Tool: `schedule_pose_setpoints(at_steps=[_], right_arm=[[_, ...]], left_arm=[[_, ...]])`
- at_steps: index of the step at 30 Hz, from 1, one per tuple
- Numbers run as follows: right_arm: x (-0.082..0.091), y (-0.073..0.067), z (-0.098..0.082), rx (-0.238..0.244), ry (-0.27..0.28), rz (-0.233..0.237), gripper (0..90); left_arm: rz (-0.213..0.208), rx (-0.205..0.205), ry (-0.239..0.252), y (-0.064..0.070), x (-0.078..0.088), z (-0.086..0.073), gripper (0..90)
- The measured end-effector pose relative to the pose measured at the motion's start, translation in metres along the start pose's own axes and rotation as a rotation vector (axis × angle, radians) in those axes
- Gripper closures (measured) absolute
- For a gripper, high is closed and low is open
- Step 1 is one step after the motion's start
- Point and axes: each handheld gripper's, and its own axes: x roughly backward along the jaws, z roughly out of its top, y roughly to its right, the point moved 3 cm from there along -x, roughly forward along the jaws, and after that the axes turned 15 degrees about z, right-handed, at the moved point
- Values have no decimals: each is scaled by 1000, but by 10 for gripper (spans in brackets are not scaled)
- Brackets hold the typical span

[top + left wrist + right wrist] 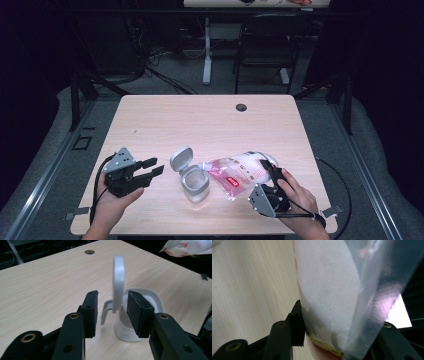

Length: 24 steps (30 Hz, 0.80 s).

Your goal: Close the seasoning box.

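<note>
A light wooden desk (200, 115) is seen from above, with a person's forearms coming in from the bottom edge. Near the front middle of the desk stands a small white jar (194, 183), its hinged lid (181, 158) flipped up and open.

The left hand-held gripper (152, 167) lies low just left of the jar, pointing toward it. Its jaws are open and empty. In the left gripper view the two black pads (91, 312) stand apart, with the raised lid (118, 282) seen edge-on in the gap beyond them, and the jar's open mouth (150, 298) behind the right pad. The pads do not touch the lid or jar.

The right hand-held gripper (274, 172) is closed on a clear plastic bag (240, 172) of white powder with pink and red print. The bag is tilted, its narrow end resting at the jar's rim. In the right gripper view the bag (329, 290) is close to the camera, squeezed between the jaws, with white powder packed inside and the desk (249, 290) to the left.
</note>
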Motion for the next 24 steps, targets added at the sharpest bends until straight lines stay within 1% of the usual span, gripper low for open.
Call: schedule_pose_setpoints(at_steps=[1,2,3,4,6,9,11,12,13,14,15,16,18,20,21,24], right_arm=[[0,0,0,0,3,2,524],[0,0,0,5,-7,0,524],[-1,-2,0,4,5,2,524],[0,-2,0,13,-10,0,524],[-2,-3,1,7,3,0,524],[-1,-4,2,17,-10,2,524],[-2,-5,2,20,0,-3,524],[-1,-4,3,31,-17,-3,524],[-1,-5,3,30,-28,-4,524],[-1,-5,3,31,-25,-3,524],[-2,-6,3,35,-16,28,524],[-3,-6,3,50,-18,28,524],[-6,-7,3,58,-1,29,524],[-5,-7,3,67,-20,25,524],[-5,-8,3,65,-30,27,524],[-6,-9,3,56,-27,32,525]], left_arm=[[-1,-1,1,2,1,0,613],[-3,-7,2,4,2,0,613],[-6,-15,3,5,3,0,613],[-7,-16,4,7,4,1,615],[-13,-16,13,10,6,2,617],[-20,-21,19,13,7,3,623],[-27,-30,15,15,7,4,627],[-29,-25,24,17,6,5,628],[-29,-28,23,18,6,6,629],[-32,-28,26,20,5,7,629],[-34,-35,24,21,5,8,632],[-36,-36,25,22,4,8,632],[-40,-38,26,25,3,10,634],[-39,-47,19,27,0,11,640],[-39,-49,19,28,-1,12,642],[-46,-53,15,31,-4,12,651]])
